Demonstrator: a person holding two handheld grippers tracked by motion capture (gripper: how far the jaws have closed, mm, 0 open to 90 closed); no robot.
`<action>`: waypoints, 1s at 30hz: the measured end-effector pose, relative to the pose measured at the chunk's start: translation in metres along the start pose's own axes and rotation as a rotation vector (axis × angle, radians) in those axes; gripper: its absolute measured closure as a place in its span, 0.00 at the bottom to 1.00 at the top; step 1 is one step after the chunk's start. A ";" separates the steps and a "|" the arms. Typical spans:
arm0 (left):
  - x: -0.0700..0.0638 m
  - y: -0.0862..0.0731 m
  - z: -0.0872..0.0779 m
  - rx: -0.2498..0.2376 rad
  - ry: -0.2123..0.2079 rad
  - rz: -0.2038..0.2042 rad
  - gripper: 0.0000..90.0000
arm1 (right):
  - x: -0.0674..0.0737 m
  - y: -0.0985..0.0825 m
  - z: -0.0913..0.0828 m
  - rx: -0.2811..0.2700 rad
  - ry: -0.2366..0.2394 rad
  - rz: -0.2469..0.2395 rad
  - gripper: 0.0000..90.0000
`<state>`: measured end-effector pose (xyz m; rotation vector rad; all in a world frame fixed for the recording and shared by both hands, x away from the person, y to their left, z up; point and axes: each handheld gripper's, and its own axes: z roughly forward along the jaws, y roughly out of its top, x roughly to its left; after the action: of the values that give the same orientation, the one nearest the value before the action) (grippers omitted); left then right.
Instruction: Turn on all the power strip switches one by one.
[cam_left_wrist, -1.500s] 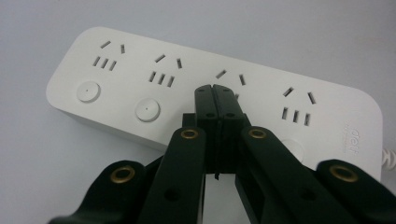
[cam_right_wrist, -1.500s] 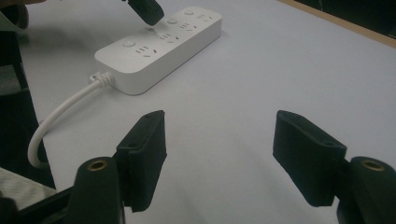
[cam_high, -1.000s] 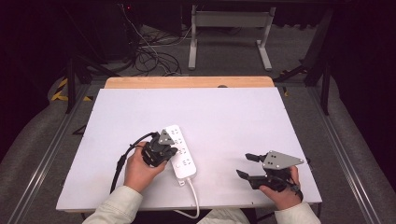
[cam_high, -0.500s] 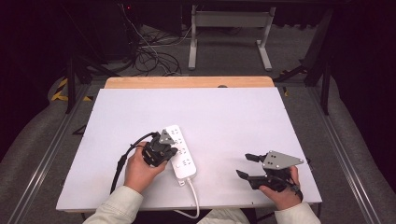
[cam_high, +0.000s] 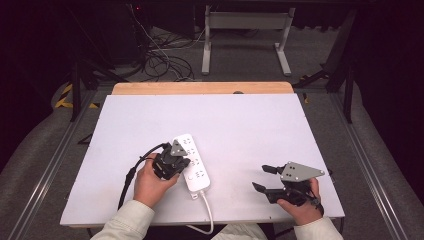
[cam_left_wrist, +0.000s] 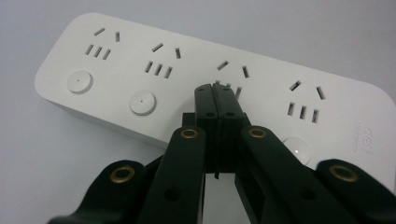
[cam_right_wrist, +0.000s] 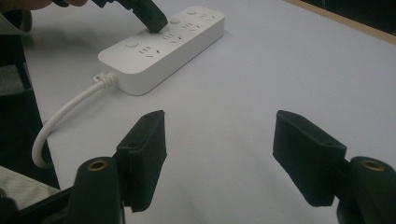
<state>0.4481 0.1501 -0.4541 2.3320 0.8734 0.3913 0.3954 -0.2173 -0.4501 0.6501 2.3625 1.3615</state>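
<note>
A white power strip (cam_high: 191, 162) is seen lying flat on the white bench (cam_high: 240, 125), near the front edge and left of the middle, its long axis running from the front edge toward the far edge. Its white cord (cam_high: 207, 212) is led off over the front edge of the bench. Four socket groups are shown on its top face, each with a round button (cam_left_wrist: 143, 102) beside it.

The left tongs (cam_left_wrist: 215, 89) are pressed fully together, nothing held between them, and their joined tips are set down on the strip's top face at the third socket group counted from the far end, beside the slots. In the high view the left tongs (cam_high: 175, 159) are seen over the strip's left long side, carried by the left hand (cam_high: 150, 182).

The right tongs (cam_right_wrist: 219, 156) are spread wide and empty above bare bench, near the front right corner, well apart from the strip. They are gripped by the right hand (cam_high: 300, 207).
</note>
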 end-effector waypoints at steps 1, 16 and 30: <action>0.000 0.000 0.000 0.001 0.002 0.001 1.00 | 0.000 0.000 0.000 0.000 0.000 0.000 0.39; 0.000 -0.001 -0.003 -0.017 0.008 0.008 1.00 | 0.000 0.000 0.000 -0.001 0.002 0.004 0.40; -0.002 0.007 -0.021 -0.072 0.009 0.014 1.00 | -0.001 -0.001 0.000 -0.002 0.001 0.004 0.40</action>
<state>0.4405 0.1533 -0.4337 2.2734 0.8336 0.4322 0.3956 -0.2180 -0.4504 0.6538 2.3617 1.3657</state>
